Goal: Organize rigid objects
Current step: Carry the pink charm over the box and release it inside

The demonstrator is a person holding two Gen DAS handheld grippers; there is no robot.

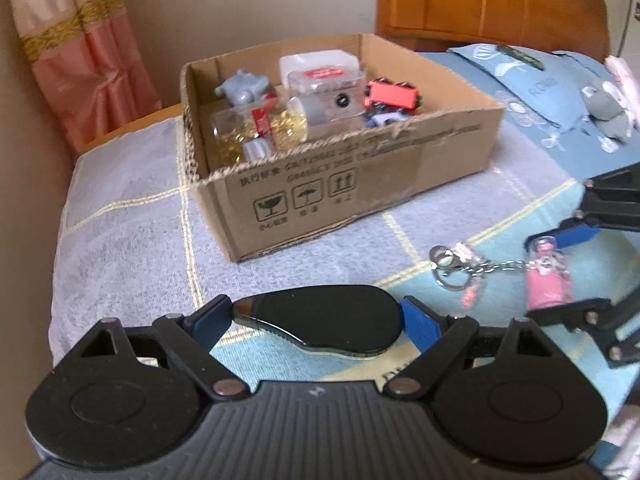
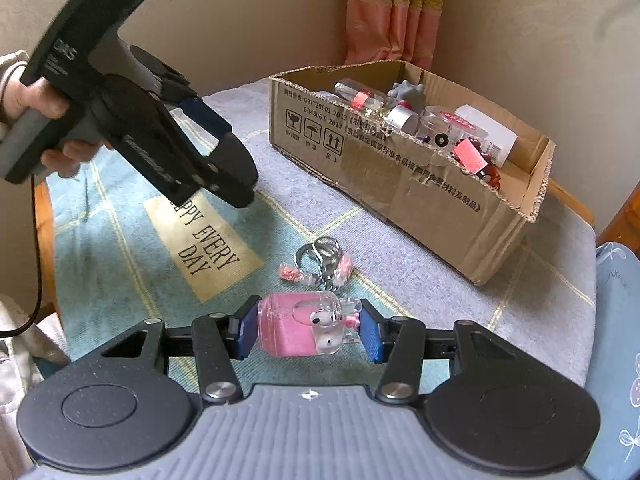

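My left gripper [image 1: 320, 320] is shut on a flat black oval object [image 1: 324, 320], held above the blanket in front of the cardboard box [image 1: 360, 200]; it also shows in the right wrist view [image 2: 224, 164]. My right gripper [image 2: 306, 330] is shut on a pink liquid-filled keychain bottle [image 2: 300, 328] with a small white figure inside; its chain and ring [image 2: 320, 256] trail on the blanket. The bottle also shows in the left wrist view [image 1: 548, 276]. The box [image 2: 400, 184] holds several items: clear jars, a grey toy, a red toy.
A checked blue and grey blanket [image 1: 132, 248] covers the surface, with a "HAPPY EVERY DAY" patch [image 2: 204, 240]. A wooden headboard [image 1: 488, 4] and a blue pillow [image 1: 532, 80] lie behind the box. A pink curtain [image 1: 80, 60] hangs in the corner.
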